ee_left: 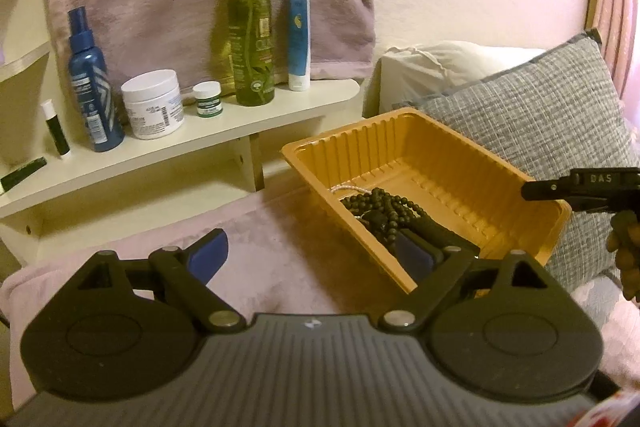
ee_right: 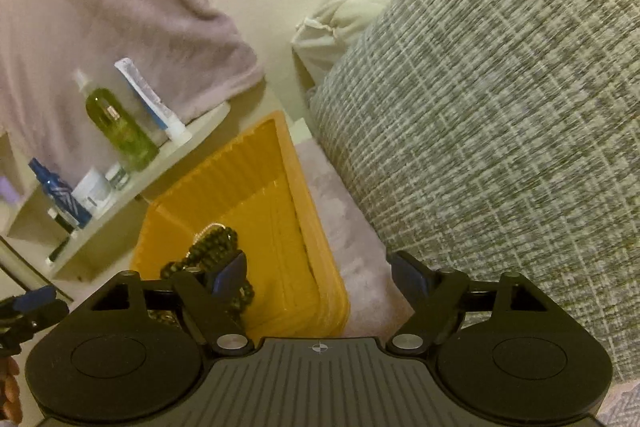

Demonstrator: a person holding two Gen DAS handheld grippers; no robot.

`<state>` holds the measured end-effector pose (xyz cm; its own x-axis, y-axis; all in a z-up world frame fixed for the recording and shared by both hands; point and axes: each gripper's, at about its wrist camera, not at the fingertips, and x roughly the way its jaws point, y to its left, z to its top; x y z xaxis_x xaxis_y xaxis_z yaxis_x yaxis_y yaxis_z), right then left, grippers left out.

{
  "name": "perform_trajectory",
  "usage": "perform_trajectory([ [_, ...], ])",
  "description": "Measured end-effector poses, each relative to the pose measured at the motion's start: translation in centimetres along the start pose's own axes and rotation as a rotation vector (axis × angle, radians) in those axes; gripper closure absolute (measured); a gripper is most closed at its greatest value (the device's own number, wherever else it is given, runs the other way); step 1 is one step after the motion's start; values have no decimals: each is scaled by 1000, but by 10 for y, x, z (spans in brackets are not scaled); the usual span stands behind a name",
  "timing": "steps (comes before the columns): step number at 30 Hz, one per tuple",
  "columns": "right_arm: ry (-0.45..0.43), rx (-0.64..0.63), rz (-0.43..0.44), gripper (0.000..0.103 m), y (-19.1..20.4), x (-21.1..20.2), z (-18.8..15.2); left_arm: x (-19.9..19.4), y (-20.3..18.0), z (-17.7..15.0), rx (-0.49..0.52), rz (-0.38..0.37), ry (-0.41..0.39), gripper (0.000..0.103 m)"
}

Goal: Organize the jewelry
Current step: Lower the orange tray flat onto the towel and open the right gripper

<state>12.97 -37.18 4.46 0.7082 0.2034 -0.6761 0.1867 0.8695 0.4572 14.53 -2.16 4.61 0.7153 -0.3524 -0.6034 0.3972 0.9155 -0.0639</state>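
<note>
An orange plastic tray (ee_left: 432,147) lies on a pink blanket, with a heap of dark bead necklaces (ee_left: 384,207) and a thin pale chain (ee_left: 352,189) in its near corner. My left gripper (ee_left: 316,251) is open and holds nothing. One finger is inside the tray by the beads and the other is outside over the blanket. In the right wrist view the same tray (ee_right: 256,179) and beads (ee_right: 212,247) show. My right gripper (ee_right: 320,273) is open and empty, its left finger above the beads and its right finger beyond the tray's wall.
A cream shelf (ee_left: 256,119) behind the tray carries a green spray bottle (ee_left: 252,43), a blue tube (ee_left: 299,35), a blue bottle (ee_left: 92,79) and white jars (ee_left: 154,105). A grey woven pillow (ee_left: 532,115) leans against the tray's far side. The pink blanket (ee_left: 280,227) covers the bed.
</note>
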Motion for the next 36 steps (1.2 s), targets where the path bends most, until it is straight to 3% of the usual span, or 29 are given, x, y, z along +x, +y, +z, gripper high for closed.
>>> perform_trajectory([
  [7,-34,-51,-164,17,15,-30,5,-22,7,-5,-133,42,-35,1],
  [12,-27,-119,-194,15,40,-52,4,-40,2,-13,-163,71,-38,1],
  [16,-10,-181,-160,15,63,-61,-2,-55,-2,-19,-187,99,-33,1],
  [23,62,-305,-123,15,101,-68,-28,-78,-12,-35,-244,129,45,1],
  [36,173,-392,-99,15,121,-60,-76,-105,-25,-64,-332,196,129,1],
])
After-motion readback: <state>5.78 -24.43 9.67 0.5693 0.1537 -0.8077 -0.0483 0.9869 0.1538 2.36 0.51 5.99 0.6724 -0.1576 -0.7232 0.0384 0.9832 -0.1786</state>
